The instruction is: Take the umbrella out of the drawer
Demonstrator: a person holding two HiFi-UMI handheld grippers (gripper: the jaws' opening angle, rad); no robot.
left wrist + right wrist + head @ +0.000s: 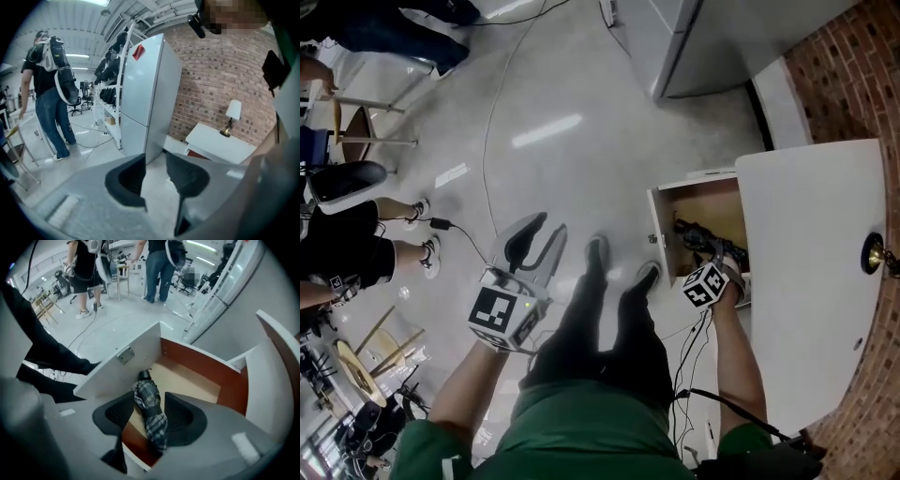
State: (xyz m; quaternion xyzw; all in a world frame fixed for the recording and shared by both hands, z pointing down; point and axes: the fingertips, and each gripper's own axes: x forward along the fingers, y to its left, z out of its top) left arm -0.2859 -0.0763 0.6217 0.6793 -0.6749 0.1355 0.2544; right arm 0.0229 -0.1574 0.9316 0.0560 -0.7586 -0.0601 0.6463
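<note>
A folded grey plaid umbrella [151, 414] lies in the open drawer [123, 363], on its pale wood floor, handle end toward the drawer front. My right gripper [150, 399] points down into the drawer, jaws open on either side of the umbrella and not pressing on it. In the head view the right gripper [713, 259] is inside the drawer [660, 231] over the dark umbrella [696, 231]. My left gripper [546, 234] hangs open over the floor to the left, with nothing between its jaws [155, 161].
The drawer belongs to a white cabinet [825, 281] against a brick wall, with a small lamp [874, 255] on top. A grey refrigerator [145, 93] stands beyond. The person's legs [600, 319] stand beside the drawer. Cables [487, 141], chairs and other people are at the left.
</note>
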